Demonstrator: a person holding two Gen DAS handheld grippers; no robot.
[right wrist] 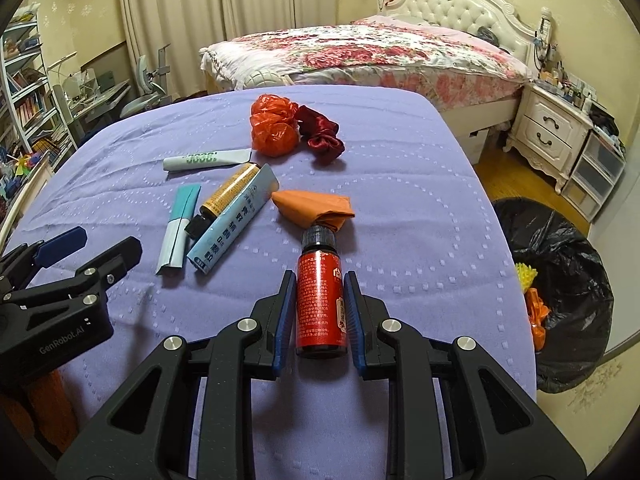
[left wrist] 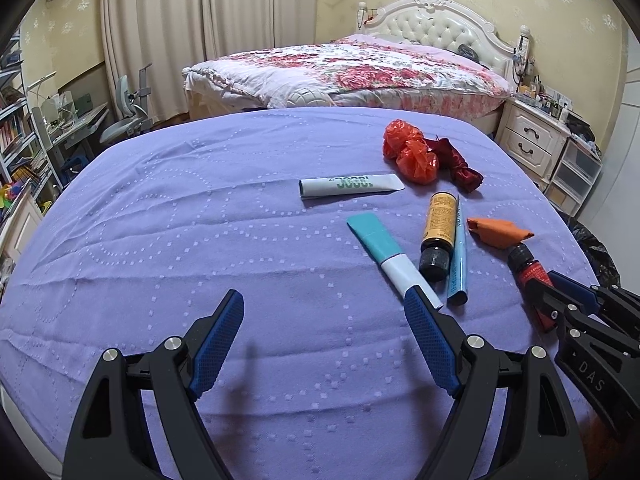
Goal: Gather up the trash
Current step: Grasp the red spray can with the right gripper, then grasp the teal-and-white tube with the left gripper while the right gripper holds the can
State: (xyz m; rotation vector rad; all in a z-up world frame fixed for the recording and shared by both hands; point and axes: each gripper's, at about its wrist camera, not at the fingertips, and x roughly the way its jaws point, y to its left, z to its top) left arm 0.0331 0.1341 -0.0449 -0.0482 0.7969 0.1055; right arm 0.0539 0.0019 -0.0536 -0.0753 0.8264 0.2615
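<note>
Purple cloth [right wrist: 400, 168] covering the table, its near edge cut off behind the tongs. Black trash bag [right wrist: 568, 264] standing open off the right side, contents hard to make out. Right tongs [right wrist: 320, 280] clamping the red bottle [right wrist: 320, 304], lying on the cloth, cap touching orange paper [right wrist: 316, 206]. Left tongs [left wrist: 324, 300] hovering wide open, empty, one pad [left wrist: 428, 332] overlapping the teal tube's [left wrist: 384, 252] end.

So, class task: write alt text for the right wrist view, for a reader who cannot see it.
The right gripper clamps a red bottle lying on a purple tablecloth. Beyond lie an orange paper wad, boxes and crumpled bags; a black bin bag stands at right.
</note>
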